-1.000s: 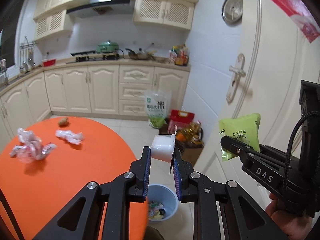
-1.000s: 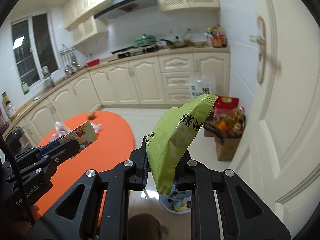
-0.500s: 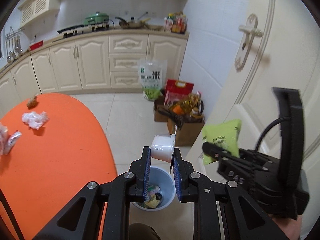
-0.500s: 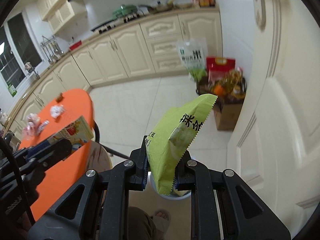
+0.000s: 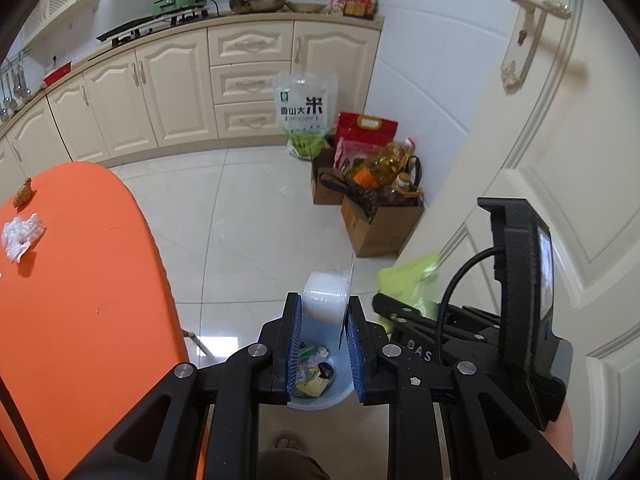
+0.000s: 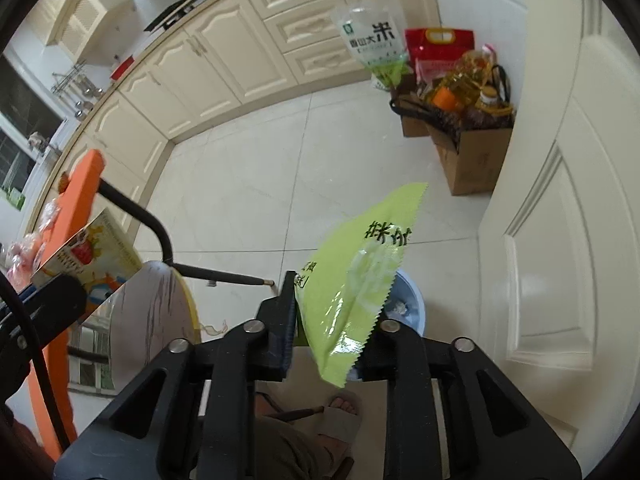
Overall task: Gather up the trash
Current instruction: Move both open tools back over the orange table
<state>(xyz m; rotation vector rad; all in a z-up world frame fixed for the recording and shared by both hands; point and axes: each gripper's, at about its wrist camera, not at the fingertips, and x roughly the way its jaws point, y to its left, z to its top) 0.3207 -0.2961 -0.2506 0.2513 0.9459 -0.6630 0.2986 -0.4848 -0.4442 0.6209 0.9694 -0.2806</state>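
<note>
Hovering over one pale blue bin on the floor tiles, already holding several scraps. Left gripper opening, one white plastic cup sitting between its two blue pads, seemingly no longer squeezed. Right gripper opening too, one green snack bag tilting loose in the widening gap above the bin's rim. Lying on the one orange table: one crumpled clear wrapper and one small brown scrap, well apart from the bin.
</note>
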